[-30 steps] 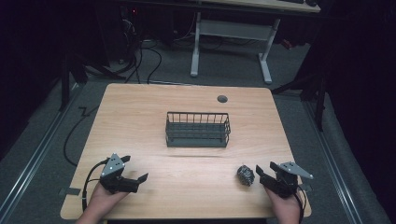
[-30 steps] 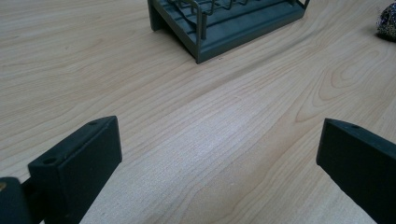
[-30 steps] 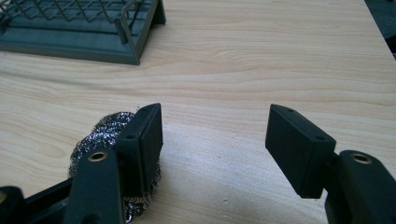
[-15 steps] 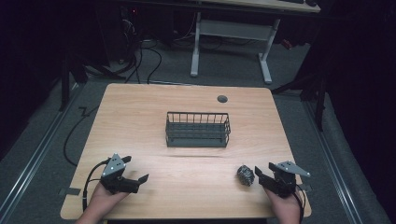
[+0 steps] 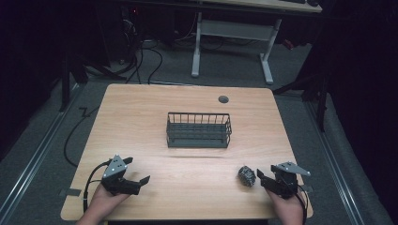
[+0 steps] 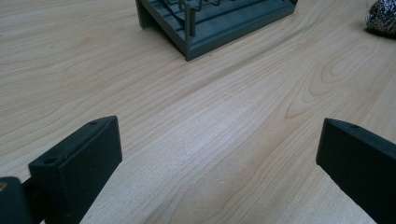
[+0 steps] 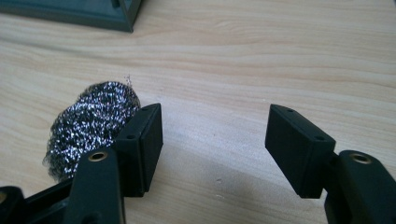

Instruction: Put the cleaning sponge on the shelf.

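Resting near the table's front edge, L gripper (image 5: pixel 141 180) and R gripper (image 5: pixel 261 177) both stand w/ jaws spread and empty; the steel-wool scourer (image 5: pixel 246 176) lies just beside the R gripper, outside its left jaw rather than between the two. Vs. the earlier frames, the R gripper has edged slightly toward the scourer, suggesting approach for a pickup, L unchanged. Farther off, the wire basket (image 5: pixel 199 130) sits mid-table, empty.

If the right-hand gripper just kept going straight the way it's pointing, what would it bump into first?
Probably nothing soon: the right gripper stands open over bare table. The steel wool ball sits outside one jaw, and the wire basket lies off to that side.
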`<state>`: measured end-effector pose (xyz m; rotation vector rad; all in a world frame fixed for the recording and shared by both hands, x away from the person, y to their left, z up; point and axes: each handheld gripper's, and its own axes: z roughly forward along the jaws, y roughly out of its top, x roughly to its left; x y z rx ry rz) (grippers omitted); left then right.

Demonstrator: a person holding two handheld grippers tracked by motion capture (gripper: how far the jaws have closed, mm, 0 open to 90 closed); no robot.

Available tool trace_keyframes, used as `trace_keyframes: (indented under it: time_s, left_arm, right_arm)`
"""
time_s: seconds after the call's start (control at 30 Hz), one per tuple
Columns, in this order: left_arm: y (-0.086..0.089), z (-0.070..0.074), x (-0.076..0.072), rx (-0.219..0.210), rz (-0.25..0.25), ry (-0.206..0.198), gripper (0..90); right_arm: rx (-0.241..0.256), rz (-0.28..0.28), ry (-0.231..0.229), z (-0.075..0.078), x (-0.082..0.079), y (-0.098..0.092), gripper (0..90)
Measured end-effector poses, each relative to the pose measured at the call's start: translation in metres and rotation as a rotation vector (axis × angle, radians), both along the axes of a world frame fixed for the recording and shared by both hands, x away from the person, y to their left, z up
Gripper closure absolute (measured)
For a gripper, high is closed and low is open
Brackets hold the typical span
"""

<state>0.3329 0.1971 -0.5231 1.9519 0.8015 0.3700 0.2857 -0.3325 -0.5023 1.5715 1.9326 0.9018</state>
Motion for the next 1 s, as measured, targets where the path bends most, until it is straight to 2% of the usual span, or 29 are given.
trace_keyframes:
  time_s: [0.03, 0.07, 0.17, 0.23, 0.4, 0.47, 0.5, 0.53, 0.67, 0.77, 0.93, 1.0]
  left_arm:
    - [0.0, 0.0, 0.0, 0.0, 0.0, 0.0, 0.8]
    - [0.0, -0.001, 0.0, -0.001, -0.001, 0.001, 0.8]
    - [-0.001, -0.001, -0.001, 0.001, -0.001, 0.006, 0.8]
    - [-0.001, -0.001, 0.0, 0.001, 0.0, 0.006, 0.8]
    - [-0.001, -0.002, 0.0, 0.0, -0.005, 0.007, 0.8]
    - [-0.001, -0.002, 0.0, -0.002, -0.007, 0.006, 0.9]
    - [-0.001, -0.002, 0.0, -0.002, -0.007, 0.006, 0.9]
    - [-0.001, -0.001, -0.001, -0.001, -0.012, 0.007, 0.9]
    - [-0.003, -0.002, -0.001, 0.002, -0.017, 0.008, 0.9]
    - [-0.003, -0.002, -0.001, 0.003, -0.022, 0.007, 0.9]
    - [-0.003, -0.002, -0.001, 0.002, -0.021, 0.008, 0.9]
    - [-0.003, -0.002, -0.001, 0.001, -0.022, 0.008, 0.9]
  right_arm:
    - [0.0, 0.0, 0.0, 0.0, 0.0, 0.0, 36.1]
    - [-0.008, 0.014, 0.029, 0.001, 0.002, 0.0, 35.8]
    - [-0.013, 0.032, 0.064, 0.003, 0.006, 0.001, 35.6]
    - [-0.022, 0.036, 0.072, 0.004, 0.007, 0.002, 35.7]
    - [-0.084, 0.059, 0.137, 0.017, 0.015, 0.01, 34.7]
    - [-0.085, 0.069, 0.178, 0.019, 0.019, 0.01, 34.6]
    - [-0.085, 0.069, 0.178, 0.019, 0.019, 0.01, 34.6]
    - [-0.084, 0.071, 0.211, 0.022, 0.023, 0.01, 34.7]
    - [-0.059, 0.083, 0.292, 0.025, 0.029, 0.008, 34.5]
    - [-0.075, 0.09, 0.341, 0.025, 0.031, 0.007, 34.3]
    - [-0.106, 0.099, 0.379, 0.03, 0.031, 0.007, 34.5]
    - [-0.13, 0.112, 0.409, 0.033, 0.031, 0.008, 34.6]
